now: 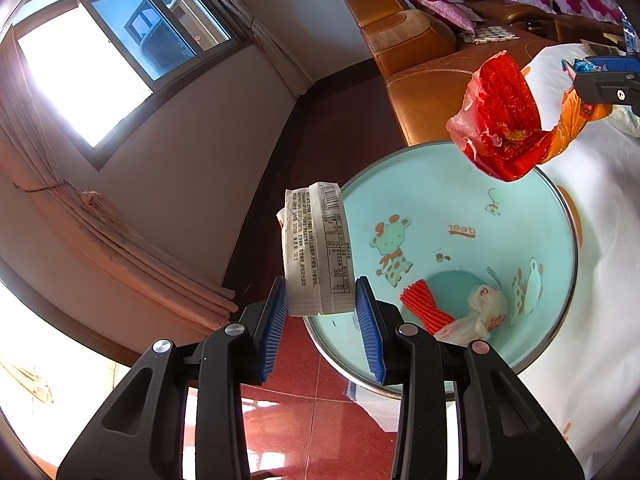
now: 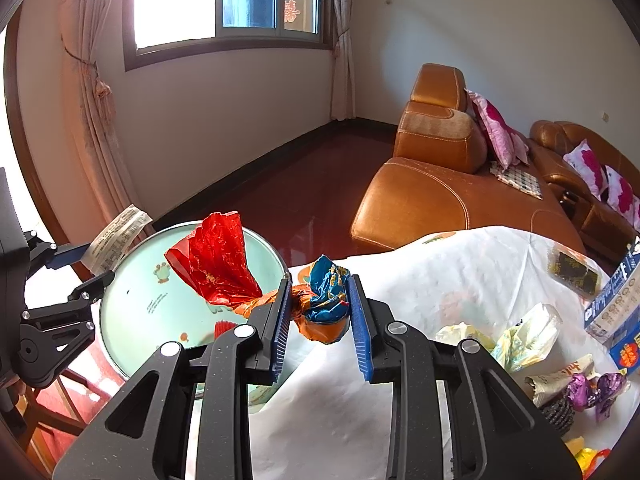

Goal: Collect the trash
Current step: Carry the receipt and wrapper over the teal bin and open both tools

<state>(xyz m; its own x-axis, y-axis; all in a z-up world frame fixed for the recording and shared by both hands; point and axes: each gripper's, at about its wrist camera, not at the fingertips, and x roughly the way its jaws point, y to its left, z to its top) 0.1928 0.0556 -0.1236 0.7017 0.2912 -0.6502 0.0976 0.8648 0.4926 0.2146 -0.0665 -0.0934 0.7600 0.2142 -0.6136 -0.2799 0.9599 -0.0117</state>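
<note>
Left gripper (image 1: 322, 304) jaws pinching white printed wrapper (image 1: 316, 248) over mint-green round basin's (image 1: 460, 168) rim. Right gripper (image 2: 318, 308) jaws pinching crumpled red-orange-blue foil wrapper (image 2: 216, 260) beside basin. Both judged light, limp, slippery; hold at bunched section.

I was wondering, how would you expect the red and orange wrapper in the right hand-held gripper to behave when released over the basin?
The red and orange wrapper looks like thin crinkled film, so it is probably very light and may flutter rather than drop straight. Its red end fans out unsupported beyond the right hand-held gripper, suggesting it is floppy. It hangs near the basin rim, so it could miss.
</note>
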